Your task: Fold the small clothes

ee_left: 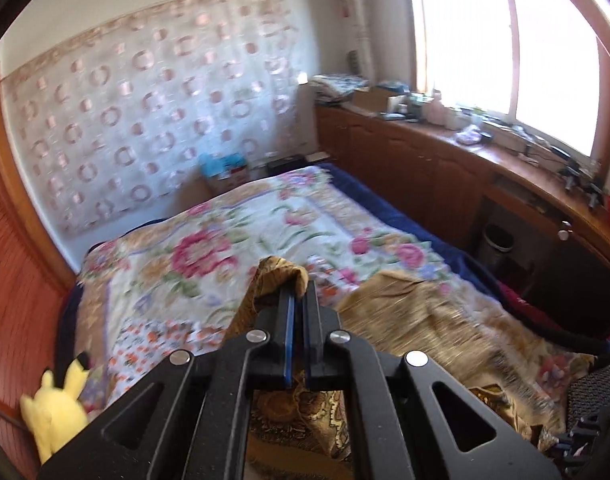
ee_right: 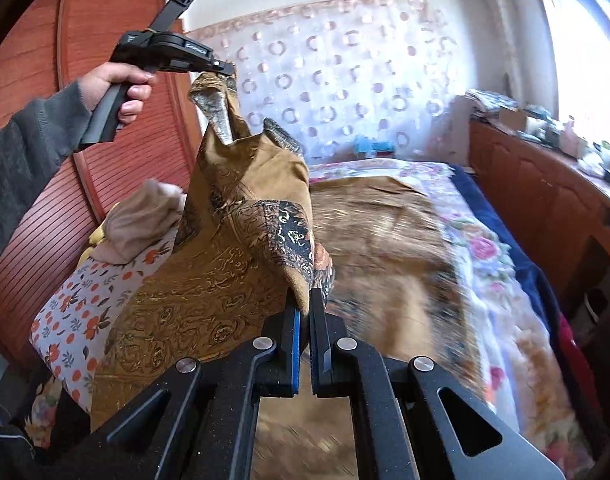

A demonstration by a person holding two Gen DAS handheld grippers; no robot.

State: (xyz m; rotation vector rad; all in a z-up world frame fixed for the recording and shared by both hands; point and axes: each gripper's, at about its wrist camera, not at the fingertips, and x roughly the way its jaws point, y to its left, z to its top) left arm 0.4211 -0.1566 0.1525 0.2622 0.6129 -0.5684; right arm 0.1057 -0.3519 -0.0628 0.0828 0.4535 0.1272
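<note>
Above the floral bed (ee_right: 485,248), your left gripper (ee_right: 225,67) and right gripper (ee_right: 305,308) both pinch the brown patterned garment (ee_right: 225,264), soft, light and droopy, so hold its corners.

a golden-brown paisley-patterned garment (ee_right: 233,264) hangs stretched in the air above a floral bedspread, pinched at two corners, its dark ornate border folded over and drooping.
</note>
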